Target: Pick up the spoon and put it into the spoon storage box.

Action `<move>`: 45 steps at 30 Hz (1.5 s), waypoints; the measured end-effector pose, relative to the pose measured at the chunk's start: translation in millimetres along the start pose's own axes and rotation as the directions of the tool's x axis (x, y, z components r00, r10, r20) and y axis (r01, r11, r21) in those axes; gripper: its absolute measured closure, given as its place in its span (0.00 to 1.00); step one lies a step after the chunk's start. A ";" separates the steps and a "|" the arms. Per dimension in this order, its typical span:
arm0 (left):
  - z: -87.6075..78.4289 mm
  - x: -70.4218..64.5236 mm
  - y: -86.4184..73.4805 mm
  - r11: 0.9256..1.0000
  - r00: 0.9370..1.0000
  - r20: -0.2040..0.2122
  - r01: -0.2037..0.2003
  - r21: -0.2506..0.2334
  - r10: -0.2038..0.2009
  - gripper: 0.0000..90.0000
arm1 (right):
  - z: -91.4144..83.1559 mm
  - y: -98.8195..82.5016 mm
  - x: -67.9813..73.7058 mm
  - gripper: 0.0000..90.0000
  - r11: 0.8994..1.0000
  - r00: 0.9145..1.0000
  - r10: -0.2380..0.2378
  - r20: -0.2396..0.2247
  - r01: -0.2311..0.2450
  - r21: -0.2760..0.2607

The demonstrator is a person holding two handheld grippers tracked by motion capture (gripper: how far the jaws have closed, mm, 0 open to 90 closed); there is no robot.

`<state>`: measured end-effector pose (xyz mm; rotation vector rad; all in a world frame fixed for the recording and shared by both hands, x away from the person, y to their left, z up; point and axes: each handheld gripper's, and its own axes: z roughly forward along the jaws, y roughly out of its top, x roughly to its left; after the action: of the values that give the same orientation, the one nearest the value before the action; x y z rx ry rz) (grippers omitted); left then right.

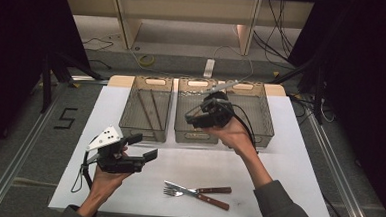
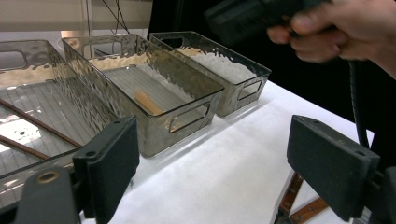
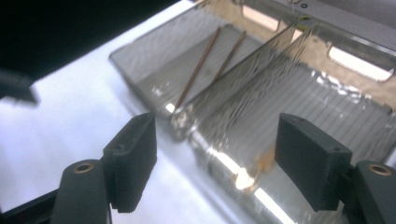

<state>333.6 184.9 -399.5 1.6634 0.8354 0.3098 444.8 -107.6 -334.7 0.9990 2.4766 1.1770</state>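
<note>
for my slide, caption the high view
Two open grippers, left and right, above three clear bins; two forks wait on the white table.

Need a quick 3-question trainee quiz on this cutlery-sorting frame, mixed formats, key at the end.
1. True or false: the two forks lie crossed on the white table, in front of the bins.
2. Multiple choice: what lies in the left bin? A) spoons B) two thin brown sticks C) nothing
3. Fill in: the right gripper hovers over the ___ bin, and its fingers are ___ with nothing between them.

Key: 1 true. 2 B; the sticks show in the high view and the right gripper view. 3 middle; open. A pale orange object lies in that bin; what it is cannot be told.
</note>
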 end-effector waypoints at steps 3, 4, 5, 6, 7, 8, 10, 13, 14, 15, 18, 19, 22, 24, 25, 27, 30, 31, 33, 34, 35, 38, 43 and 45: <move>0.0 1.0 -0.3 1.000 1.000 0.000 0.008 -0.005 -0.008 0.19 | -8.7 -16.6 5.2 0.34 1.000 1.000 -0.008 -0.013 0.008 0.018; 0.4 2.0 -0.8 1.000 1.000 -0.001 0.013 -0.003 -0.013 0.19 | -11.5 -21.7 6.9 0.33 1.000 1.000 -0.012 -0.014 0.012 0.022; 0.8 2.5 -1.2 1.000 1.000 -0.003 0.018 -0.003 -0.018 0.18 | -15.0 -27.6 9.4 0.33 1.000 1.000 -0.014 -0.015 0.015 0.025; 1.0 3.2 -1.7 1.000 1.000 -0.006 0.021 -0.002 -0.021 0.18 | -17.0 -31.1 10.7 0.33 1.000 1.000 -0.018 -0.018 0.018 0.025; 1.2 3.8 -2.0 1.000 1.000 -0.007 0.026 -0.003 -0.026 0.18 | -19.8 -36.0 12.5 0.32 1.000 1.000 -0.020 -0.022 0.020 0.022; 1.0 4.4 -2.0 1.000 1.000 -0.009 0.027 -0.004 -0.027 0.19 | -22.5 -40.9 14.0 0.32 1.000 0.999 -0.021 -0.025 0.021 0.019; 0.9 4.6 -1.9 1.000 1.000 -0.011 0.025 -0.005 -0.025 0.18 | -26.7 -50.2 16.5 0.32 1.000 0.999 -0.016 -0.037 0.017 0.019; 0.9 4.5 -2.2 1.000 1.000 -0.008 0.027 -0.006 -0.027 0.19 | -31.5 -61.7 20.3 0.32 1.000 0.999 -0.017 -0.047 0.018 0.019; 0.9 4.4 -2.3 1.000 1.000 -0.007 0.025 -0.006 -0.025 0.18 | -33.0 -64.7 21.6 0.32 1.000 0.998 -0.018 -0.052 0.019 0.019; 1.0 4.4 -2.5 1.000 1.000 -0.005 0.023 -0.006 -0.023 0.18 | -34.5 -67.3 23.0 0.32 1.000 0.998 -0.021 -0.055 0.022 0.016; 1.0 4.4 -2.5 1.000 1.000 -0.003 0.020 -0.003 -0.020 0.18 | -37.7 -72.7 27.7 0.32 1.000 0.997 -0.026 -0.069 0.027 0.014; 1.1 4.1 -2.4 1.000 1.000 -0.002 0.019 -0.004 -0.019 0.18 | -38.1 -73.7 29.5 0.32 0.999 0.997 -0.036 -0.068 0.038 0.021; 1.1 3.3 -2.3 1.000 1.000 0.001 0.015 -0.003 -0.015 0.18 | -38.3 -78.2 34.1 0.32 0.999 0.996 -0.030 -0.080 0.032 0.023; 1.1 2.9 -2.1 1.000 1.000 0.002 0.012 -0.002 -0.012 0.18 | -36.8 -82.5 36.9 0.32 0.998 0.996 -0.036 -0.083 0.039 0.038; 1.0 2.9 -2.1 1.000 1.000 0.003 0.011 -0.003 -0.011 0.18 | -36.4 -84.6 37.8 0.32 0.998 0.995 -0.035 -0.089 0.039 0.046; 0.8 2.9 -2.2 1.000 1.000 0.001 0.013 -0.002 -0.013 0.18 | -35.9 -88.6 39.1 0.32 0.997 0.995 -0.036 -0.097 0.041 0.059; 0.6 2.9 -1.8 1.000 1.000 0.001 0.009 -0.004 -0.009 0.18 | -36.1 -93.9 40.5 0.32 0.996 0.993 -0.032 -0.112 0.040 0.073; 0.7 2.6 -1.9 1.000 1.000 0.001 0.010 -0.004 -0.010 0.18 | -36.2 -95.8 40.9 0.33 0.996 0.992 -0.033 -0.120 0.043 0.081; 0.4 2.4 -1.7 1.000 1.000 0.002 0.006 -0.003 -0.006 0.18 | -36.0 -98.5 40.9 0.33 0.995 0.992 -0.032 -0.124 0.043 0.092; 0.4 2.1 -1.5 1.000 1.000 0.003 0.006 -0.006 -0.006 0.18 | -35.8 -100.0 41.0 0.33 0.995 0.992 -0.029 -0.127 0.041 0.096; 0.3 1.9 -1.3 1.000 1.000 0.003 0.005 -0.007 -0.005 0.18 | -35.8 -101.5 41.1 0.33 0.994 0.991 -0.027 -0.130 0.041 0.103; 0.4 2.0 -1.5 1.000 1.000 0.004 0.003 -0.003 -0.003 0.18 | -35.9 -105.2 42.6 0.34 0.992 0.990 -0.029 -0.136 0.046 0.121; 0.8 0.6 -2.0 1.000 1.000 0.002 0.000 0.001 0.000 0.18 | -33.9 -112.9 46.5 0.36 0.985 0.989 -0.052 -0.138 0.073 0.155; 0.5 0.7 -1.6 1.000 1.000 0.003 -0.003 0.000 0.003 0.18 | -32.6 -116.0 47.5 0.36 0.982 0.987 -0.052 -0.150 0.078 0.170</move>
<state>333.8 185.0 -401.3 1.6655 0.8302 0.3092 338.3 -147.6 -396.5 0.8955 2.7451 1.0612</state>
